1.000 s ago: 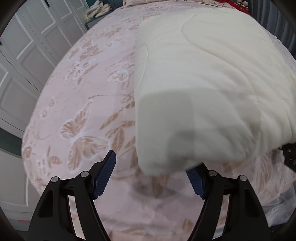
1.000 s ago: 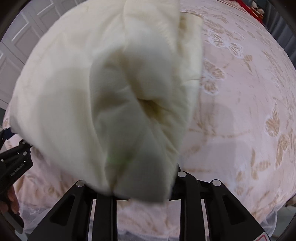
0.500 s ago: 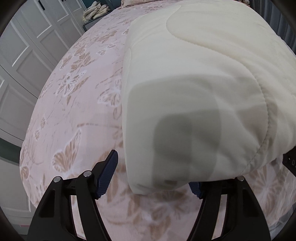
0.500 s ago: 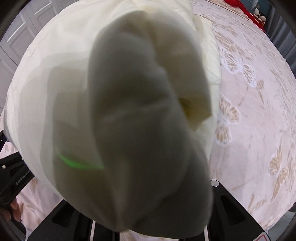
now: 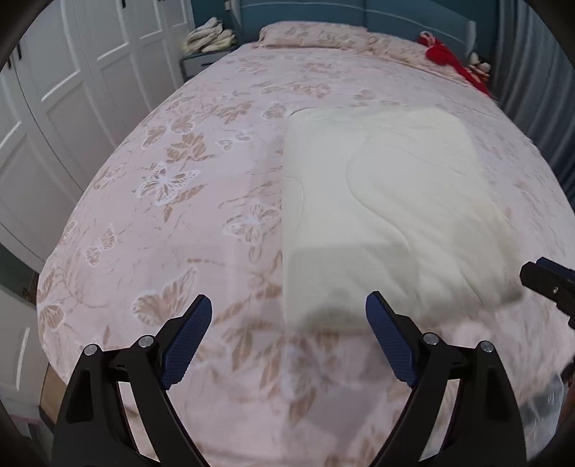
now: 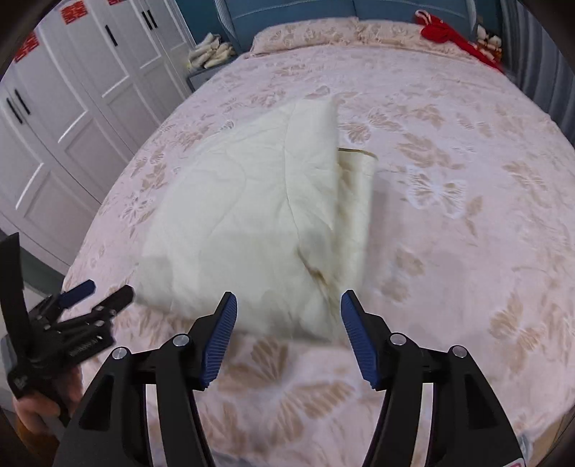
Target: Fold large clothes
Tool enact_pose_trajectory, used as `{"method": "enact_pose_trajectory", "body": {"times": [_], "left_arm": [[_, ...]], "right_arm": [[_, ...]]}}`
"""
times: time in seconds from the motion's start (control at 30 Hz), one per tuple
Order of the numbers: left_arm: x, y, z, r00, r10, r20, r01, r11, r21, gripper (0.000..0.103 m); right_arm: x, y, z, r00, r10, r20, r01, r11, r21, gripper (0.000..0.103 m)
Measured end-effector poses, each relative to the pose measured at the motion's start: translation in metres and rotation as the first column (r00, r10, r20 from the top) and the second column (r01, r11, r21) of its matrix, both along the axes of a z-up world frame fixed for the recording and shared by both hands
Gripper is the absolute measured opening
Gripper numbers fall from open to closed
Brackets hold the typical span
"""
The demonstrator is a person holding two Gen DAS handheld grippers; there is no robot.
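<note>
A cream quilted cloth (image 5: 388,215) lies folded in a thick rectangle on the pink butterfly-patterned bed (image 5: 201,201). In the right wrist view the cloth (image 6: 251,222) shows its layered open edge on the right side. My left gripper (image 5: 289,323) is open and empty, just short of the cloth's near left corner. My right gripper (image 6: 289,323) is open and empty, just short of the cloth's near edge. The left gripper also shows at the left of the right wrist view (image 6: 97,292), and the right gripper at the right edge of the left wrist view (image 5: 550,278).
White wardrobe doors (image 6: 82,89) stand along the left of the bed. A nightstand with pale folded items (image 6: 210,54) is at the far left. A red cloth (image 6: 456,36) lies at the bed's far right corner by the blue headboard (image 6: 323,14).
Both grippers have let go of the cloth and pulled back from it. The cloth, held up close to the cameras before, now lies folded on the bed.
</note>
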State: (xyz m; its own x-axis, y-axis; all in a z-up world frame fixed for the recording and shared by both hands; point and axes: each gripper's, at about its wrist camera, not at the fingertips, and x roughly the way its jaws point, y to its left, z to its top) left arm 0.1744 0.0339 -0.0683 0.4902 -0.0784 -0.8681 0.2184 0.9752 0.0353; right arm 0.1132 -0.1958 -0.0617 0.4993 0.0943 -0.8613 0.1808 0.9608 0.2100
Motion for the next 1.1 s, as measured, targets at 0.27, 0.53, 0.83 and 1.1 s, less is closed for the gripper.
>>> {"method": "enact_pose_trajectory", "body": {"times": [0.27, 0.53, 0.83, 1.1], "left_arm": [[0.014, -0.020, -0.026, 0.998, -0.010, -0.055, 0.014, 0.997, 0.078, 0.078], [0.012, -0.033, -0.053, 0.996, -0.015, -0.089, 0.025, 0.993, 0.112, 0.078], [0.013, -0.040, -0.062, 0.996, -0.014, -0.085, 0.027, 0.988, 0.150, 0.078], [0.002, -0.045, -0.048, 0.999, 0.008, -0.045, 0.000, 0.984, 0.178, 0.078]], "right_arm": [[0.009, 0.013, -0.011, 0.999, 0.021, -0.047, -0.026, 0.994, -0.103, 0.010], [0.028, 0.018, -0.078, 0.980, 0.002, -0.197, -0.044, 0.978, -0.204, 0.010], [0.032, 0.023, -0.091, 0.978, 0.010, -0.209, -0.062, 0.968, -0.243, 0.010], [0.016, 0.031, -0.068, 0.986, 0.029, -0.161, -0.070, 0.964, -0.256, 0.018]]}}
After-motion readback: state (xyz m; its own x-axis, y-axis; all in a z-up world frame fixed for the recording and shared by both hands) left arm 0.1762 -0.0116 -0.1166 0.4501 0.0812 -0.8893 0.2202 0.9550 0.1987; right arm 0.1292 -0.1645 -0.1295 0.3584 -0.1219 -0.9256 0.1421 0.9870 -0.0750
